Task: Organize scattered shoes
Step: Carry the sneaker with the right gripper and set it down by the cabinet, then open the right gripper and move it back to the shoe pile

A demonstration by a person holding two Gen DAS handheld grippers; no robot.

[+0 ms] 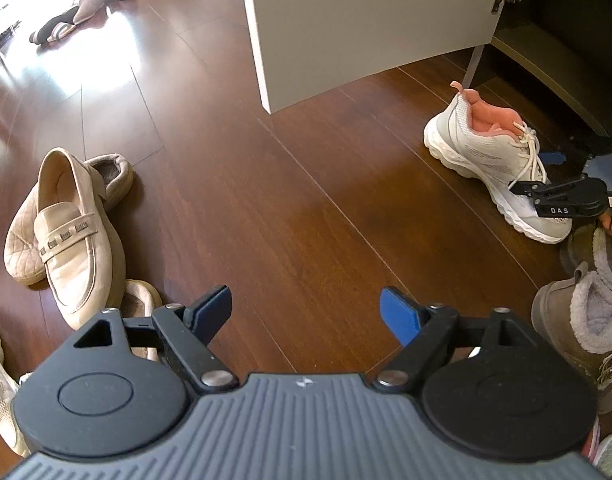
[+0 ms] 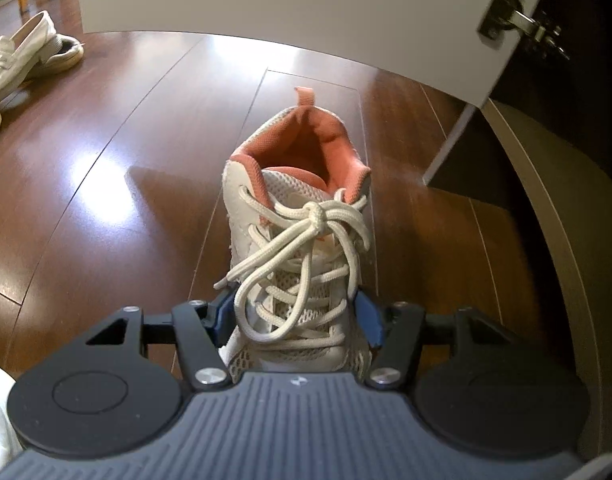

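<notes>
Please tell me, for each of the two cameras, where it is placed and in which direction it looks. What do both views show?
Left wrist: sits on the left gripper, open over bare floor; faces the cabinet door; shows its own fingers, and the right gripper.
Right wrist: sits on the right gripper, looking heelward along the white sneaker between its fingers.
Shared: that sneaker, the cabinet door, the beige loafer.

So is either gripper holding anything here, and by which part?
The right gripper clamps the white mesh sneaker with coral lining across its laced forefoot. The left gripper is open and empty.
</notes>
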